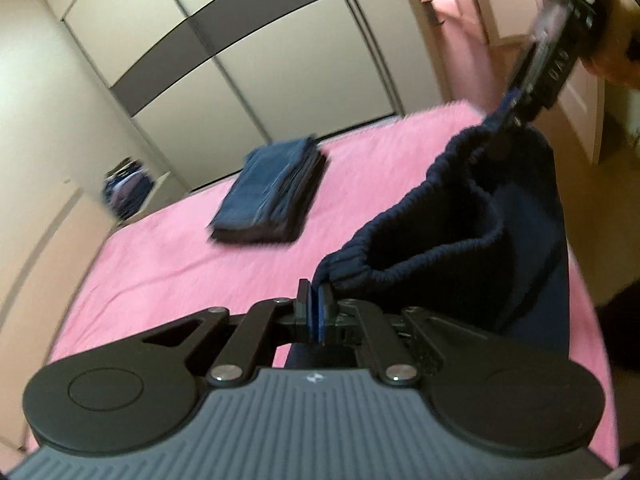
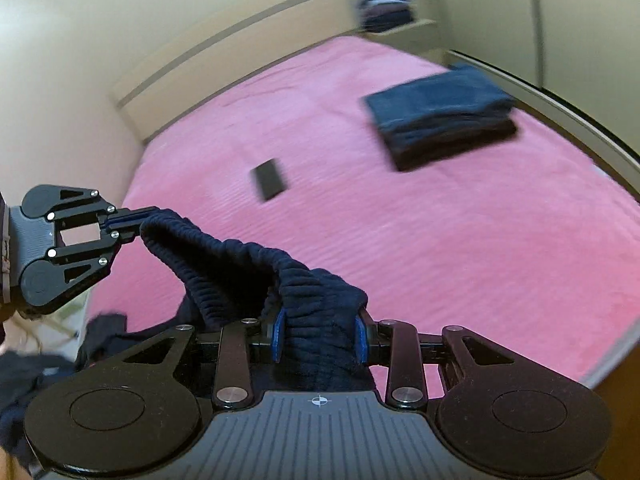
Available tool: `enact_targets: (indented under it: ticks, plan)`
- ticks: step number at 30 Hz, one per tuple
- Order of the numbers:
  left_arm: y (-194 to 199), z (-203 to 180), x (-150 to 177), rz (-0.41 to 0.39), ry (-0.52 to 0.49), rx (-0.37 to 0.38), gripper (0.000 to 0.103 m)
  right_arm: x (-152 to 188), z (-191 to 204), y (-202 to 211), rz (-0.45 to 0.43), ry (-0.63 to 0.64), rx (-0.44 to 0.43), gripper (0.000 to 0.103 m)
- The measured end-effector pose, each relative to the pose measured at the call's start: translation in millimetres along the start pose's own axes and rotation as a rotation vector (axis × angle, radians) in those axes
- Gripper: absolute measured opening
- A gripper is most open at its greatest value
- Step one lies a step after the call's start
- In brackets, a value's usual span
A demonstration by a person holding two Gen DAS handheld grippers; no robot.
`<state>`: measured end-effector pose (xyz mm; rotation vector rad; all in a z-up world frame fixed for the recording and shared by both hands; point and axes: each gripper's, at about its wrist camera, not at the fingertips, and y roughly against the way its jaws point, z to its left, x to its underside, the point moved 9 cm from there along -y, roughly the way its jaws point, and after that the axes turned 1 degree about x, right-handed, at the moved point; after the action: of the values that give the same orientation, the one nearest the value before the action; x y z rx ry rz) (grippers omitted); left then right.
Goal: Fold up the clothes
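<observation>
A navy garment with a ribbed elastic waistband [image 1: 460, 216] hangs in the air between both grippers, above the pink bed [image 1: 180, 264]. My left gripper [image 1: 316, 300] is shut on one end of the waistband. The right gripper [image 1: 516, 112] pinches the other end, up at the top right of the left wrist view. In the right wrist view my right gripper [image 2: 320, 332] is shut on a thick bunch of the navy garment [image 2: 248, 268]. The left gripper [image 2: 132, 220] holds the far end at the left. The rest of the cloth hangs down below.
A folded stack of blue clothes [image 2: 440, 116] lies on the pink bed [image 2: 440, 240] near the wardrobe [image 1: 240, 60]. A small black flat object [image 2: 270, 179] lies mid-bed. More folded clothes [image 2: 384, 8] sit on a bedside shelf. Loose dark clothing [image 2: 48, 376] lies by the bed's near edge.
</observation>
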<state>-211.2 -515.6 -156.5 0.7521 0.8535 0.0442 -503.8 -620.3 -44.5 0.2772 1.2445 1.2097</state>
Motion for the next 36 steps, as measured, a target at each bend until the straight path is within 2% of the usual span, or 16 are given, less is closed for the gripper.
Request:
enact_targets:
  ticks: [4, 9, 12, 13, 15, 16, 17, 18, 19, 22, 25, 30, 33, 36]
  plan:
    - [-85, -19, -73, 0.008, 0.045, 0.051, 0.002, -32, -87, 3, 0.034, -0.058, 0.007, 0.032]
    - [-210, -20, -149, 0.032, 0.090, 0.119, 0.002, -58, -194, -7, 0.045, -0.110, 0.057, 0.032]
    - [-296, -31, -170, 0.113, 0.105, 0.147, 0.003, -58, -255, -34, 0.070, -0.213, 0.092, 0.037]
    - [-324, -35, -173, 0.150, 0.113, 0.154, 0.007, -58, -272, -41, 0.071, -0.228, 0.117, 0.043]
    - [-358, -35, -176, 0.198, 0.112, 0.131, 0.011, -59, -292, -45, 0.062, -0.198, 0.163, 0.051]
    - [-367, -34, -174, 0.208, 0.106, 0.116, 0.017, -59, -301, -46, 0.057, -0.181, 0.186, 0.058]
    - [-368, -33, -170, 0.219, 0.108, 0.111, 0.022, -59, -305, -48, 0.055, -0.168, 0.185, 0.065]
    - [-365, -33, -163, 0.230, 0.114, 0.111, 0.031, -56, -304, -51, 0.065, -0.159, 0.178, 0.069]
    - [-362, -32, -156, 0.240, 0.121, 0.112, 0.034, -52, -301, -55, 0.076, -0.151, 0.170, 0.075]
    - [-342, -35, -115, 0.322, 0.137, 0.126, 0.038, -36, -287, -65, 0.128, -0.128, 0.145, 0.077]
    - [-311, -45, -60, 0.423, 0.147, 0.156, 0.045, -19, -265, -96, 0.185, -0.101, 0.119, 0.077]
    - [-246, -79, 28, 0.556, 0.156, 0.205, 0.051, -2, -221, -126, 0.239, 0.023, 0.120, 0.077]
    - [-223, -89, 70, 0.595, 0.184, 0.201, 0.051, 2, -218, -129, 0.238, 0.049, 0.167, 0.077]
    - [-215, -80, 81, 0.569, 0.244, 0.181, 0.051, 4, -227, -126, 0.226, 0.036, 0.219, 0.083]
